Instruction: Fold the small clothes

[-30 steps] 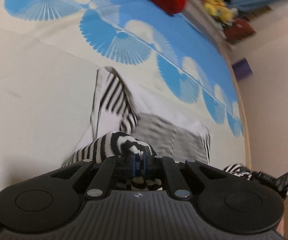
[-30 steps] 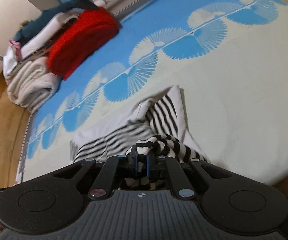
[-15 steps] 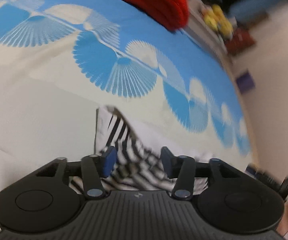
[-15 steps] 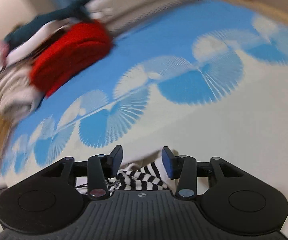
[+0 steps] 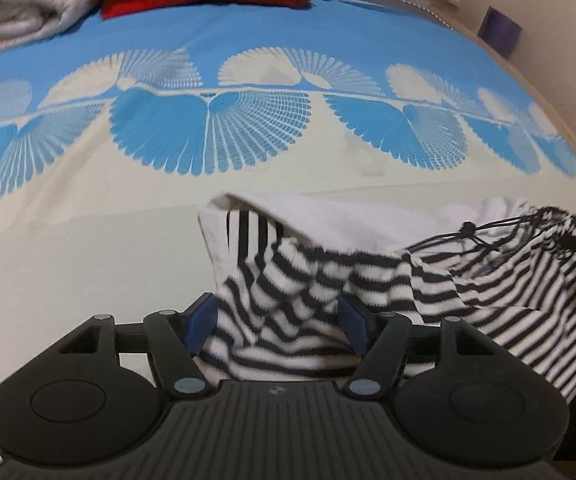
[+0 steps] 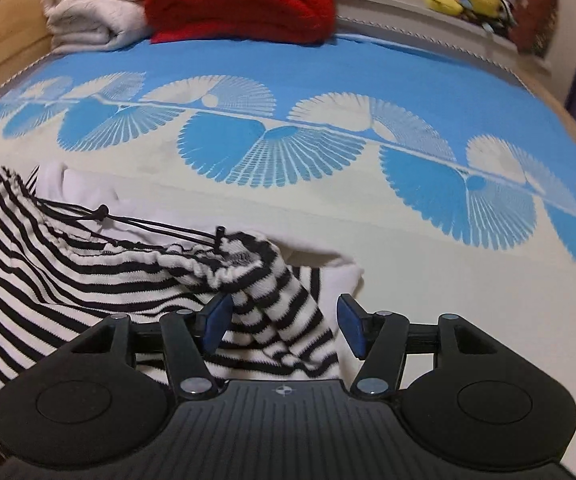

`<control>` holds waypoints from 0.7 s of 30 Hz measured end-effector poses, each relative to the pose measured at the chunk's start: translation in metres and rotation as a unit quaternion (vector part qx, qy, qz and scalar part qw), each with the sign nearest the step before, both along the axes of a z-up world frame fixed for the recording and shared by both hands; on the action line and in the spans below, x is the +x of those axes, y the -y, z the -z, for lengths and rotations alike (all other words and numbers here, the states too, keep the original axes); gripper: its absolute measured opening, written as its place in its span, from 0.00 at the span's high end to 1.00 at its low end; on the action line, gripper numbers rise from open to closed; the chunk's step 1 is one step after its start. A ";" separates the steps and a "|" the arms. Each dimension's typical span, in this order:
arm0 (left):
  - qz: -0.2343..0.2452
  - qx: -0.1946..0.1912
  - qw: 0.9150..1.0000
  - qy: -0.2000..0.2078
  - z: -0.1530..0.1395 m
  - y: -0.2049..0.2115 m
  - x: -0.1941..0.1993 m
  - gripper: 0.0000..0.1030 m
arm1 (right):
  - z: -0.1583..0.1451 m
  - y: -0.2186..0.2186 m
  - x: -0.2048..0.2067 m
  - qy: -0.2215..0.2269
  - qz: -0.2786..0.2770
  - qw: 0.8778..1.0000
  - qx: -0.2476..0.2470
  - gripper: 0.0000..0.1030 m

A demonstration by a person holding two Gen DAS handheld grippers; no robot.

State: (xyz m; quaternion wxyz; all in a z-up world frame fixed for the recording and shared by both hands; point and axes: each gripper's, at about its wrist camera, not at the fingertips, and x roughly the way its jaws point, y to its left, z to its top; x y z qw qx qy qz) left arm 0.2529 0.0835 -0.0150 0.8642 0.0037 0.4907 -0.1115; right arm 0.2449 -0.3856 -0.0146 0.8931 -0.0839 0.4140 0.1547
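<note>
Left wrist view: black-and-white striped garment [image 5: 428, 300] lies crumpled on the cream part of the bedspread [image 5: 67, 260], near its front edge, with a black drawstring [image 5: 488, 236] at the gathered hem. Judged light, limp and stretchy; it will sag and bunch, not slide. Best hold: the thick gathered hem or a corner, not the cord. Left gripper [image 5: 277, 320] is pitched steeply down, jaws opening, striped cloth between them but pads not pressing. Right gripper [image 6: 283, 320] likewise tilted down, jaws opening over a striped fold, none of it clamped.
</note>
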 end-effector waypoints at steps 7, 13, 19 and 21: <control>0.002 -0.006 1.000 0.004 0.001 0.011 0.024 0.96 | 0.007 -0.016 0.018 0.013 -0.027 0.999 -0.012 0.83; -0.062 -0.043 0.991 0.113 -0.027 0.004 0.041 0.97 | -0.032 0.018 0.035 0.100 0.098 0.985 0.101 0.87; -0.077 0.044 0.993 0.076 0.005 0.032 0.075 0.97 | 0.006 -0.012 0.073 0.036 0.124 0.992 0.011 0.87; -0.098 0.033 0.991 0.086 0.005 0.026 0.081 0.97 | 0.008 -0.017 0.081 0.041 0.129 0.991 0.013 0.87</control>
